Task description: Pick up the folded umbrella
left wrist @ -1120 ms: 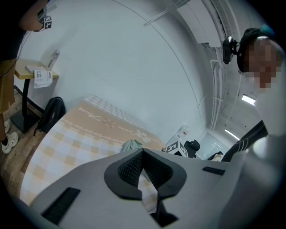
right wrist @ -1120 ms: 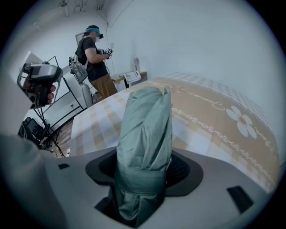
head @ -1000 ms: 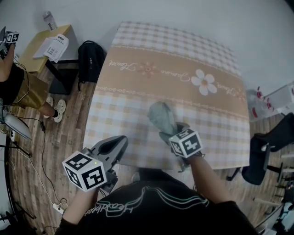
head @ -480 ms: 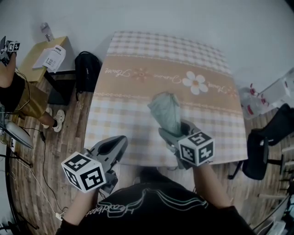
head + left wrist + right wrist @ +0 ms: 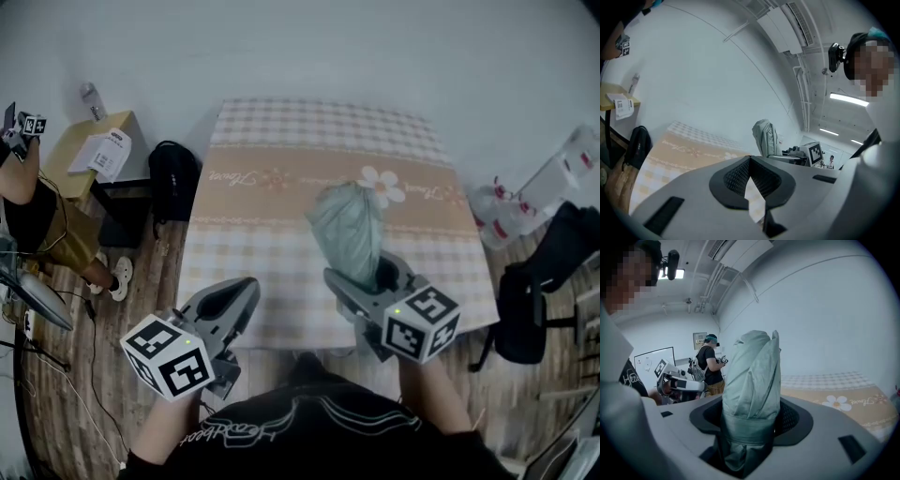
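Two-handed: lifts folded umbrella (image 5: 349, 225) higher above table (image 5: 272, 202), clenched in right gripper (image 5: 364, 278); holds left gripper (image 5: 234, 296) at 7 o'clock, closed, empty.

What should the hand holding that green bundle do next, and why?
Probably just steady it at this height with the jaws clamped. The right gripper has the folded umbrella pinched between its jaws, and the umbrella appears to hang clear of the table, so the pick-up looks done. The left gripper is shut and empty, off to the side.
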Demonstrator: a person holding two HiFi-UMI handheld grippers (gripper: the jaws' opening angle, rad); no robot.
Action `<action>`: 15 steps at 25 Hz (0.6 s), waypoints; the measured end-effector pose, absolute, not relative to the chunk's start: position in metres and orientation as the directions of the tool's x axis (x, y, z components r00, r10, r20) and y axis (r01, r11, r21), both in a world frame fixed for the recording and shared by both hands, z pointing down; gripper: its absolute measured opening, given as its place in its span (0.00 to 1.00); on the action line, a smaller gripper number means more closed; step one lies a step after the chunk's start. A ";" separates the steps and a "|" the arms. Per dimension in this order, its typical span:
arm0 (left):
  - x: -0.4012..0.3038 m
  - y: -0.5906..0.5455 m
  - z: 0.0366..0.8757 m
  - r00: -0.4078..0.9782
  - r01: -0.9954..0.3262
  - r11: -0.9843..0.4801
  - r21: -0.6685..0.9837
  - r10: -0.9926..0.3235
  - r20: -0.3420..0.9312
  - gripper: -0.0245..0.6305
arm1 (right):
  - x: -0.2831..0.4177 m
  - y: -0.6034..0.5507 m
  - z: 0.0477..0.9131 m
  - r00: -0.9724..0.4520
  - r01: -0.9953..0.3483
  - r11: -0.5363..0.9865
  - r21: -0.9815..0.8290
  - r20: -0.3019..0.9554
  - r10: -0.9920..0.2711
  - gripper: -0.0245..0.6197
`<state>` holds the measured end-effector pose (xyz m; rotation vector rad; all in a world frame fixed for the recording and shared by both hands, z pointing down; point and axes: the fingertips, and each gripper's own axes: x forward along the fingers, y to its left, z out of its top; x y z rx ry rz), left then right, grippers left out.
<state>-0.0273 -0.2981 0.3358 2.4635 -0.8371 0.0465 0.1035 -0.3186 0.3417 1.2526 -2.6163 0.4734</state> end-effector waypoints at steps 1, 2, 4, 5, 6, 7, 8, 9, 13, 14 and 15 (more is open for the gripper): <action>-0.027 -0.298 0.331 0.808 -0.574 -0.674 0.465 -0.558 0.189 0.03 | 0.104 -0.316 0.335 -0.623 -0.781 0.592 -0.198 0.299 -0.723 0.48; -0.027 -0.298 0.326 0.809 -0.574 -0.681 0.455 -0.559 0.184 0.03 | 0.104 -0.313 0.329 -0.625 -0.780 0.594 -0.196 0.286 -0.726 0.48; -0.027 -0.298 0.319 0.809 -0.576 -0.695 0.431 -0.560 0.178 0.03 | 0.104 -0.309 0.318 -0.626 -0.780 0.599 -0.184 0.261 -0.735 0.48; -0.027 -0.299 0.317 0.809 -0.576 -0.700 0.421 -0.561 0.175 0.03 | 0.103 -0.307 0.314 -0.627 -0.779 0.600 -0.180 0.247 -0.739 0.48; -0.027 -0.300 0.314 0.810 -0.576 -0.705 0.415 -0.561 0.173 0.03 | 0.103 -0.305 0.309 -0.629 -0.778 0.602 -0.180 0.233 -0.742 0.48; -0.027 -0.300 0.312 0.811 -0.575 -0.707 0.411 -0.560 0.169 0.03 | 0.103 -0.303 0.304 -0.632 -0.775 0.604 -0.185 0.217 -0.744 0.48; -0.026 -0.301 0.311 0.812 -0.573 -0.710 0.410 -0.560 0.166 0.03 | 0.102 -0.301 0.300 -0.635 -0.772 0.606 -0.191 0.203 -0.745 0.48; -0.026 -0.302 0.310 0.813 -0.571 -0.712 0.409 -0.558 0.164 0.03 | 0.102 -0.300 0.296 -0.638 -0.769 0.608 -0.196 0.189 -0.746 0.48; -0.022 -0.303 0.307 0.822 -0.559 -0.725 0.403 -0.547 0.158 0.03 | 0.104 -0.298 0.287 -0.638 -0.768 0.605 -0.211 0.154 -0.755 0.48; -0.021 -0.303 0.307 0.824 -0.557 -0.727 0.402 -0.544 0.157 0.03 | 0.106 -0.298 0.287 -0.636 -0.769 0.603 -0.213 0.150 -0.757 0.48; -0.020 -0.304 0.307 0.826 -0.554 -0.729 0.401 -0.542 0.157 0.03 | 0.107 -0.299 0.287 -0.634 -0.770 0.601 -0.214 0.147 -0.759 0.48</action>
